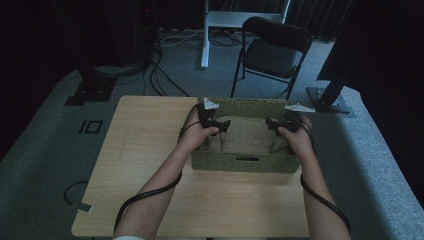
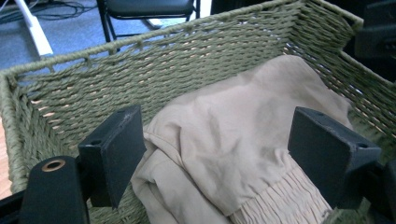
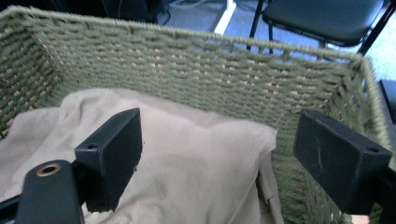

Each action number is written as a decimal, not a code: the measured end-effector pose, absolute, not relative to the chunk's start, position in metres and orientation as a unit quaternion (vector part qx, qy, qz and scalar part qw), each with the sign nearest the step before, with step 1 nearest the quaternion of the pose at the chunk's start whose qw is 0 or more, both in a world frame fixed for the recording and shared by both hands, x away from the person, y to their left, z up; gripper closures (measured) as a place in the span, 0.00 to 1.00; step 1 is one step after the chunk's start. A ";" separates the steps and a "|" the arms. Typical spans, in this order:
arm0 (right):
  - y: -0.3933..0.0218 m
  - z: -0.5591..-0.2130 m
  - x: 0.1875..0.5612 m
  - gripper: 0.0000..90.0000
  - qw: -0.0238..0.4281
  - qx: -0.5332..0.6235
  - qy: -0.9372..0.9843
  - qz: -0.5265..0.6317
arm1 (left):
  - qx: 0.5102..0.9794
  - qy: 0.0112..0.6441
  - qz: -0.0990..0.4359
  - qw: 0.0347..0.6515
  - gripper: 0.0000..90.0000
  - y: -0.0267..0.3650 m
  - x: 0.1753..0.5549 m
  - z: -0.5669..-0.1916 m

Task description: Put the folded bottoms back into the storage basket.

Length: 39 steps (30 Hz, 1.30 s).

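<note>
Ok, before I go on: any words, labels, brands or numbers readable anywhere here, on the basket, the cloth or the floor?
"10": a mark on the grey floor left of the table, possibly just two shapes.
Basket: no label or text.
Beige cloth: no tag or print.
A curved mark with a tape piece on the floor: no letters readable.

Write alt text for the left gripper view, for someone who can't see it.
Two black jaws stand open above a folded beige cloth lying in a green woven basket; nothing is gripped between them. The cloth's gathered elastic edge shows at the bottom, and a black chair stands on the grey floor beyond the basket.
</note>
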State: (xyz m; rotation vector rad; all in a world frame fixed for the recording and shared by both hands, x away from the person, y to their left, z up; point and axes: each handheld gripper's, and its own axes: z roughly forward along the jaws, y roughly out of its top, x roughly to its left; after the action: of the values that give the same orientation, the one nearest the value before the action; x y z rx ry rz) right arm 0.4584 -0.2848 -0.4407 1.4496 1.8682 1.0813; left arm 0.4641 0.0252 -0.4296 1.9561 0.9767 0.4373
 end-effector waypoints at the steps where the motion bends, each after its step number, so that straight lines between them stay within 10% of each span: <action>1: -0.285 -0.440 0.457 0.16 0.267 0.539 0.691 0.402 | 0.784 0.393 0.177 0.446 0.22 0.026 0.463 -0.427; 39: -0.310 -0.416 0.391 0.14 0.319 0.530 0.682 0.390 | 0.775 0.370 0.186 0.477 0.21 0.051 0.404 -0.407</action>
State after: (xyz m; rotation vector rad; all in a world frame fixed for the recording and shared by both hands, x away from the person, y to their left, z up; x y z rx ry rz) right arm 0.3909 -0.3100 -0.4161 1.3953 1.7940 1.0250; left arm 0.4044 0.0512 -0.4068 1.8934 0.9027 0.4552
